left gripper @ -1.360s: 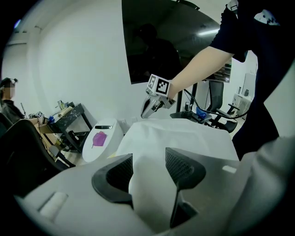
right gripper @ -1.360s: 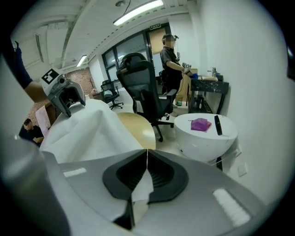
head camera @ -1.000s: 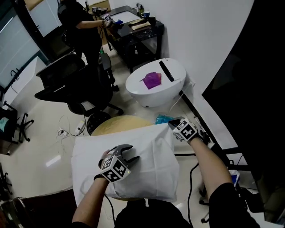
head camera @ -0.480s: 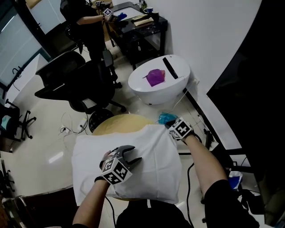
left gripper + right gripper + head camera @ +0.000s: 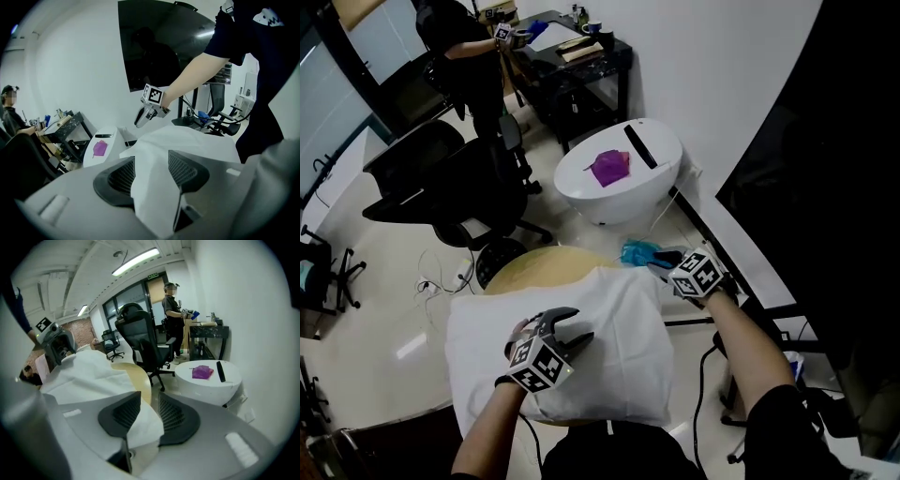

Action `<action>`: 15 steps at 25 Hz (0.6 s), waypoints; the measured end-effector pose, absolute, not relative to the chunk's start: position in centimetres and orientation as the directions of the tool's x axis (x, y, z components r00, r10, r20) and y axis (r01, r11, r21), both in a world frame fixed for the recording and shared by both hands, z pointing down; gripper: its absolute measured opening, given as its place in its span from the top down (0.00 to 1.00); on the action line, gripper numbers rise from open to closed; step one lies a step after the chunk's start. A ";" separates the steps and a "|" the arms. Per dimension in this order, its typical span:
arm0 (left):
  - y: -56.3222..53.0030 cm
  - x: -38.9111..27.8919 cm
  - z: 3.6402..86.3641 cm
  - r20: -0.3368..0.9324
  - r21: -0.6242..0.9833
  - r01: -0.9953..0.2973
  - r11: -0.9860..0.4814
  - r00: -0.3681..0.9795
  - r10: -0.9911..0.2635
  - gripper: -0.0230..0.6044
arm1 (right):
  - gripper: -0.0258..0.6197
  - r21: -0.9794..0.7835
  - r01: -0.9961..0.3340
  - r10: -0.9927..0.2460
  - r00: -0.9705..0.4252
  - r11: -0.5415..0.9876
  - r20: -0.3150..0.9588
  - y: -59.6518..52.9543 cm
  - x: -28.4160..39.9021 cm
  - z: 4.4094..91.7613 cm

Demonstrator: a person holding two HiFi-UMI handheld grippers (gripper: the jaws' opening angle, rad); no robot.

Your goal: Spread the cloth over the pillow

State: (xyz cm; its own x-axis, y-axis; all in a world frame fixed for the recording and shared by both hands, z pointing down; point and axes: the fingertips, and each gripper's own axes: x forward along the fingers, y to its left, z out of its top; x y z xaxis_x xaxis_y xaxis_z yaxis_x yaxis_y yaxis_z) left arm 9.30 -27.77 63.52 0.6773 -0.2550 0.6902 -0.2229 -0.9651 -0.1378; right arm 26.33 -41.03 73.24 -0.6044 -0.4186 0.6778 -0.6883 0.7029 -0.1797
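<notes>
One jaw pair just opening, right tool, cloth between them

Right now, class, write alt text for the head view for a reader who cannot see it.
A white fabric cloth lies mounded over a round pale wooden table. The left gripper is shut on the cloth near its middle; the right gripper, at the cloth's far right corner, has just been opening its jaws with the corner between them.

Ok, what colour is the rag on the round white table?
The rag is purple; the head view shows it best.
</notes>
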 end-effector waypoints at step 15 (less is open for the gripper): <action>-25.5 11.8 64.1 0.702 -0.122 -0.126 -0.984 0.690 -0.175 0.63 | 0.77 -0.158 -0.443 -0.174 -0.620 0.882 0.765 -28.3 25.5 78.1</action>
State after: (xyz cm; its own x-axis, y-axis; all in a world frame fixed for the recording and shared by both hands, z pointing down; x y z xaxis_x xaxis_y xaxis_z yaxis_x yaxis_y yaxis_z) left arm 11.83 -25.54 64.10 0.6903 -0.1754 0.7020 -0.1262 -0.9845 -0.1219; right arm 25.48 -28.33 78.09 -0.6199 -0.1740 0.7652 -0.4430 0.8825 -0.1582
